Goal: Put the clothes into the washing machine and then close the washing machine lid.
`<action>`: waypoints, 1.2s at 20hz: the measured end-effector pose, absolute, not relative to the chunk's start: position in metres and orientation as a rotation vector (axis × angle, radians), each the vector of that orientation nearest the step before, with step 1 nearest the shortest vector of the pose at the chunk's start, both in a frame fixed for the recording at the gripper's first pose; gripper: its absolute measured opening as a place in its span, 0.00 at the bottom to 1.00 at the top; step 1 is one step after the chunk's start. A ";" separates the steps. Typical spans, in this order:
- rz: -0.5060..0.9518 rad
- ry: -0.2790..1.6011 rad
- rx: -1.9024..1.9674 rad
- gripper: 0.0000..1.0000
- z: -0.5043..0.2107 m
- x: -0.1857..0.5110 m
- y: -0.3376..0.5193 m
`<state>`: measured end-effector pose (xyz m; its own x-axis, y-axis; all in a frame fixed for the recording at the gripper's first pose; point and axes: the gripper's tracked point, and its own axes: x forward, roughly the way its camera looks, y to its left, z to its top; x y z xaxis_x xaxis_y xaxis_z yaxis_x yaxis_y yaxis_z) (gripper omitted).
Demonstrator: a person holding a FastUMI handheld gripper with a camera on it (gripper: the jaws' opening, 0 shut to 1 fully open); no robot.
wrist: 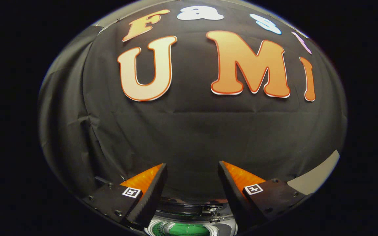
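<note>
a: what are you getting from the gripper view?

b: i'm holding the tongs (192,168) spread apart with nothing between them, pointing at the booth wall. below them i'm seeing the washing machine (189,219), its round opening with something green (189,230) inside, maybe clothes, though i can't tell for sure.

a: and the lid?

b: a dark rim (192,206) is showing just behind the opening, so i'm judging it open and the closing not yet done. whether more clothes are waiting, i can't tell.
</note>
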<state>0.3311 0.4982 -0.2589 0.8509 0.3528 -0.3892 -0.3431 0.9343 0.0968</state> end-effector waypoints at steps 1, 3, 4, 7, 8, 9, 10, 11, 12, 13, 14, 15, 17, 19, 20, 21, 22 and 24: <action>0.364 0.433 0.028 0.99 -0.266 0.334 0.499; 0.357 0.450 0.035 0.99 -0.276 0.340 0.502; 0.350 0.453 0.031 0.99 -0.280 0.342 0.502; 0.334 0.471 0.011 0.99 -0.295 0.347 0.502; 0.333 0.490 0.006 0.99 -0.306 0.348 0.502; 0.343 0.503 -0.017 0.99 -0.310 0.345 0.503; 0.356 0.446 -0.008 0.98 -0.312 0.362 0.507; 0.357 0.450 -0.016 0.97 -0.306 0.345 0.500; 0.352 0.453 -0.006 0.97 -0.308 0.346 0.504; 0.354 0.445 -0.015 0.98 -0.308 0.345 0.503; 0.353 0.449 -0.011 0.98 -0.309 0.346 0.503; 0.352 0.449 -0.010 0.98 -0.309 0.346 0.502; 0.349 0.456 -0.008 0.98 -0.309 0.337 0.499; 0.335 0.452 0.002 0.98 -0.309 0.320 0.492; 0.333 0.452 0.007 0.98 -0.308 0.313 0.491; 0.333 0.445 0.008 0.98 -0.306 0.304 0.490; 0.334 0.441 0.009 0.98 -0.306 0.296 0.487; 0.337 0.428 0.013 0.98 -0.309 0.284 0.483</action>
